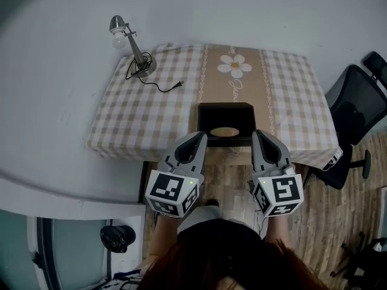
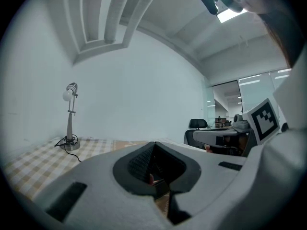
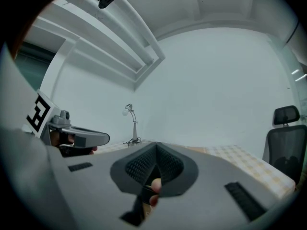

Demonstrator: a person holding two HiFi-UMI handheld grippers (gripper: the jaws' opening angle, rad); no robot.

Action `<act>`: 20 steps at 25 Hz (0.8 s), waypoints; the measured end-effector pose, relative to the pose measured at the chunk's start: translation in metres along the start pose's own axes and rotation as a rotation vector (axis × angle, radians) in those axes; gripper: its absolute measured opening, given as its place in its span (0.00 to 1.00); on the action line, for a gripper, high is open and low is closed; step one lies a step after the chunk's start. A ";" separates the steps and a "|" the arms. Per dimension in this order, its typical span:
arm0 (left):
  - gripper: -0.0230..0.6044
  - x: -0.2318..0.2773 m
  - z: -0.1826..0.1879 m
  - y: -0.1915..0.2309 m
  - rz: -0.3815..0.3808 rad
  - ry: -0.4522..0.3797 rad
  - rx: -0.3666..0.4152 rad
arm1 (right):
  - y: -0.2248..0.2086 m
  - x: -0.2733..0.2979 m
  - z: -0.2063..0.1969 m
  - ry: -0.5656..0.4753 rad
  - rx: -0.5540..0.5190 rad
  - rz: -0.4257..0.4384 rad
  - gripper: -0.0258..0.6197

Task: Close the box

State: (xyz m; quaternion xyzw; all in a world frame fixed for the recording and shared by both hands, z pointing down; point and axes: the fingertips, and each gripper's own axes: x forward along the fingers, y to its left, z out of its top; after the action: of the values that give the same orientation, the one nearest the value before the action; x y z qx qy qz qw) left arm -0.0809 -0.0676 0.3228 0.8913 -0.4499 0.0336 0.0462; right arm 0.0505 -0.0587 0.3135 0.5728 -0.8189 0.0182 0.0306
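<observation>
At the near edge of the surface (image 1: 139, 113) sits the black box (image 1: 225, 116), open at the top, with a pale oval thing (image 1: 225, 132) showing inside. The left gripper (image 1: 198, 139) hovers just beside the box's near left corner and the right gripper (image 1: 261, 136) just beside its near right corner. Neither appears to touch it. On both, the fingers (image 1: 192, 148) are pressed together with nothing between them, so the box lies ahead of the tips and between the two grippers, not in any grasp.

The main risk, as I judge it, is the box's place at the very edge. A pull toward the person could tip it off, and a push with closed tips may slide it away instead of folding its lid. The oval thing might also block the lid. The lamp (image 1: 130, 44) stands well beyond the box's far left corner, out of the way.
</observation>
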 end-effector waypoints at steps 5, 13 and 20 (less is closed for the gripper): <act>0.08 0.009 0.000 0.016 -0.027 0.001 -0.003 | 0.005 0.016 0.002 0.005 -0.003 -0.015 0.07; 0.08 0.023 -0.003 0.032 -0.063 0.007 -0.011 | 0.006 0.032 -0.001 0.023 -0.001 -0.045 0.07; 0.08 0.032 -0.003 0.040 -0.077 0.014 -0.019 | 0.002 0.043 0.001 0.032 0.005 -0.054 0.07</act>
State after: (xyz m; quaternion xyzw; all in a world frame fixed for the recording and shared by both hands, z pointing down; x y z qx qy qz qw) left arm -0.0943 -0.1166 0.3313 0.9073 -0.4150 0.0340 0.0592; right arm 0.0335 -0.0980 0.3158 0.5943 -0.8026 0.0285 0.0428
